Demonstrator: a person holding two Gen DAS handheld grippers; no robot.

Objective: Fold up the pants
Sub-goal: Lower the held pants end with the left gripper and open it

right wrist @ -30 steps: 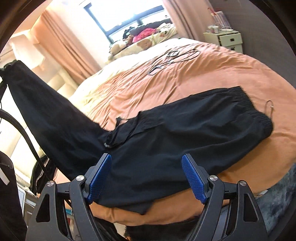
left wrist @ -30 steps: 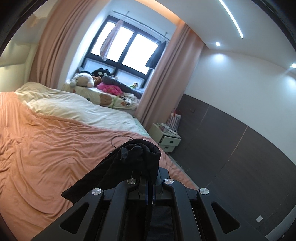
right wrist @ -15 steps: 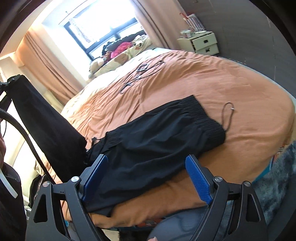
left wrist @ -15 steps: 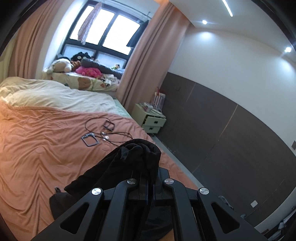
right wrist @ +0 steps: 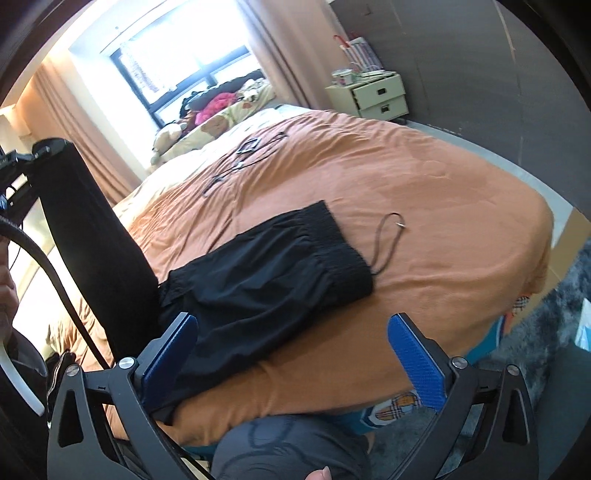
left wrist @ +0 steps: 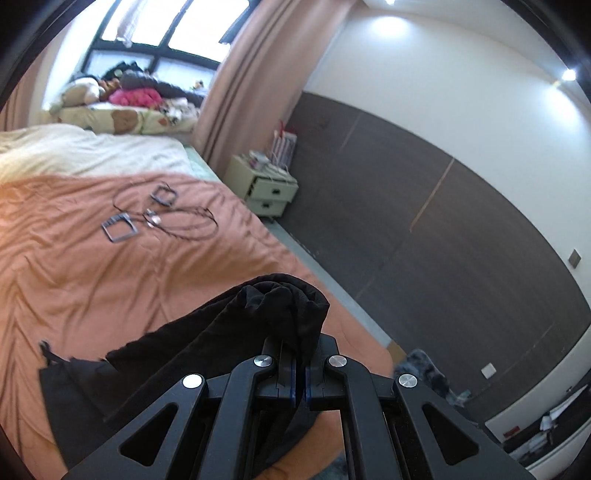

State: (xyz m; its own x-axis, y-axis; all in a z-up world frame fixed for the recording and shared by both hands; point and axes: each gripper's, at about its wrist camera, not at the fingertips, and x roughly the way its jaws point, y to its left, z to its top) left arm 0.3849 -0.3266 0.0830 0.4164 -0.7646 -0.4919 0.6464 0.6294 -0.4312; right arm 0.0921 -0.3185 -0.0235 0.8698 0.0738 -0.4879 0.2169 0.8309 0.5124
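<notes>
Pinching black pants (left wrist: pixel 273 314), hand-held gripper (left wrist: pixel 300 384)

— What is seen on the orange bedspread (left wrist: pixel 122 266) at the left of the frame?
— Two square frames with tangled cords (left wrist: pixel 155 218) are laid there, below a cream blanket (left wrist: pixel 92 155).
— And further up?
— Stuffed toys and clothes (left wrist: pixel 125 92) are piled under the window (left wrist: pixel 159 33). A pale nightstand (left wrist: pixel 264 188) is set beside the pink curtain (left wrist: pixel 251 81), against the dark wall panel (left wrist: pixel 443 236).
</notes>
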